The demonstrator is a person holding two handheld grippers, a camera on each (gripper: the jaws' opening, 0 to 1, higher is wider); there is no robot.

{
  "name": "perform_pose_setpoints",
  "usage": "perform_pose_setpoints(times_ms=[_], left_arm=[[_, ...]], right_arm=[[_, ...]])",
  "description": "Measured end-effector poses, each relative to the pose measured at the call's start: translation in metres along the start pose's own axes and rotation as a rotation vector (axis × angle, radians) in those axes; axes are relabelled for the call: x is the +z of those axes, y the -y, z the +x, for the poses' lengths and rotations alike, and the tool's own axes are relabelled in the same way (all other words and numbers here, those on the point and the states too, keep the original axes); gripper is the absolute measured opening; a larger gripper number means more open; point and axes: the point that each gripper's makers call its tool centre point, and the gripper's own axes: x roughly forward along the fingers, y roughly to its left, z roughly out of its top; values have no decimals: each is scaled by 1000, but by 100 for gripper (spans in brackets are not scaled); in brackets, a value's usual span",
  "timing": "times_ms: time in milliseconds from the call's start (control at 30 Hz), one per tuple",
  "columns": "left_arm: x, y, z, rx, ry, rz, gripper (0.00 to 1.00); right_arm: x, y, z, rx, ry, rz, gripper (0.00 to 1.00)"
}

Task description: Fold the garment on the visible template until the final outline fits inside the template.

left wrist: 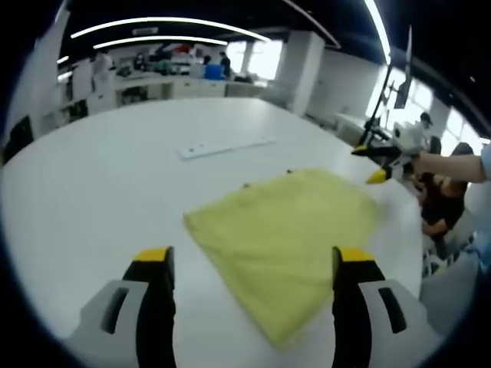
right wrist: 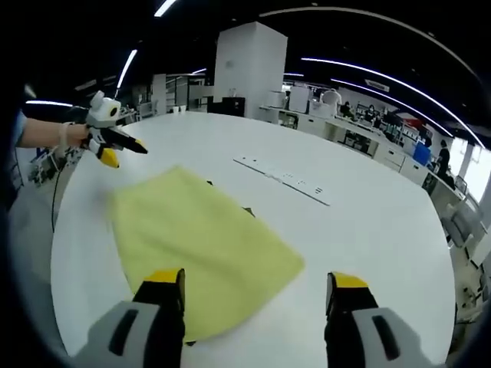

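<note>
Two claws are being held open above the white counter (left wrist: 92, 192), nothing gripped. The left claw (left wrist: 252, 268) is being hovered over the folded yellow garment (left wrist: 291, 230), lying flat on the counter. The right claw (right wrist: 257, 287) is being kept near the garment's opposite edge. A white strip (right wrist: 284, 180) is lying beyond.
</note>
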Motion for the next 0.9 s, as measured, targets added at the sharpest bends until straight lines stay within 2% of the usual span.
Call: perform_pose_setpoints(times_ms=[267,400,567,733,833,900], left_arm=[[-22,16,-20,-16,-1,-31,72],[-34,22,-30,-16,-12,-38,70],[-45,25,-36,-18,-14,-52,68],[-60,39,-38,-18,-32,-62,65],[-74,41,-36,-19,-47,-67,58],[-81,40,-34,-31,-48,-86,50]], right_arm=[[-18,-20,-19,11,1,55,66],[-25,-23,-26,1,10,85,66],[-38,-29,-33,1,6,118,64],[-52,-39,-37,10,-16,136,61],[-61,-47,-39,16,-22,152,58],[-65,-54,-40,28,-28,165,50]])
